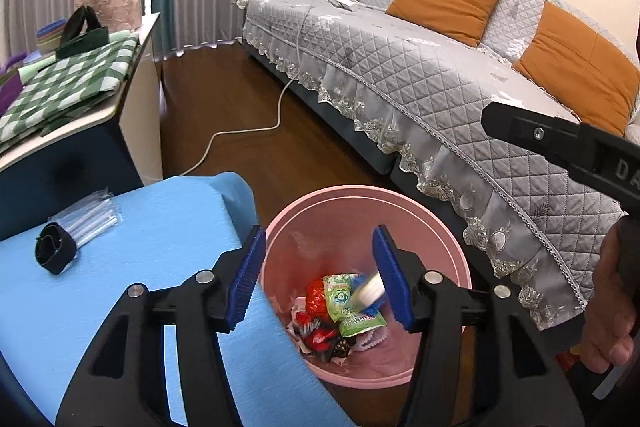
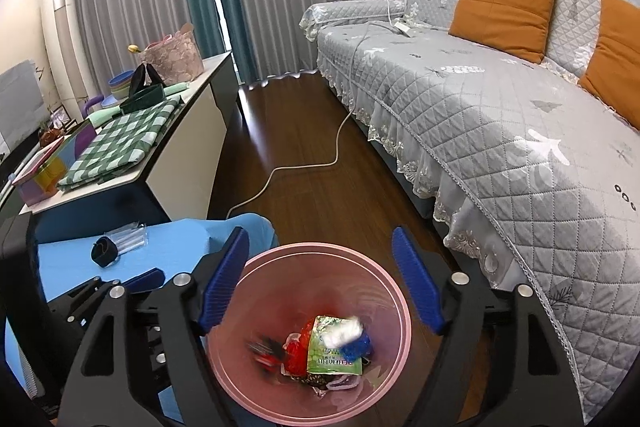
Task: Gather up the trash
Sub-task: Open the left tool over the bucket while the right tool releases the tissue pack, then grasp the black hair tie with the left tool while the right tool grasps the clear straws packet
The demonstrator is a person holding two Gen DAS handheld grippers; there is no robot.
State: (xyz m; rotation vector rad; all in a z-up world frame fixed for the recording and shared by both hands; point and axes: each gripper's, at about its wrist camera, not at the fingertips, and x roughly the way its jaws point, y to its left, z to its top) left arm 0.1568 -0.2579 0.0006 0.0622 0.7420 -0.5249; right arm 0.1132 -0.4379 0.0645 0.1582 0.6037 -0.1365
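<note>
A pink trash bin (image 1: 436, 227) (image 2: 394, 291) stands on the floor beside the blue table. It holds several wrappers: a green packet (image 1: 344, 303) (image 2: 330, 353), red wrappers (image 1: 316, 297) (image 2: 298, 353), and a blurred white and blue piece (image 1: 372, 293) (image 2: 346, 335) on top. My left gripper (image 1: 320, 275) is open and empty above the bin's left rim. My right gripper (image 2: 320, 283) is open and empty directly above the bin. The right gripper's body shows in the left wrist view (image 1: 560, 143).
A blue table (image 1: 120, 267) (image 2: 168, 243) holds a black strap roll (image 1: 54, 249) (image 2: 104, 251) and a clear plastic packet (image 1: 90, 215) (image 2: 128, 235). A grey sofa (image 1: 400, 67) (image 2: 480, 99) with orange cushions lies right. A white cable (image 1: 240, 131) (image 2: 304, 163) crosses the floor. A sideboard (image 1: 72, 91) stands left.
</note>
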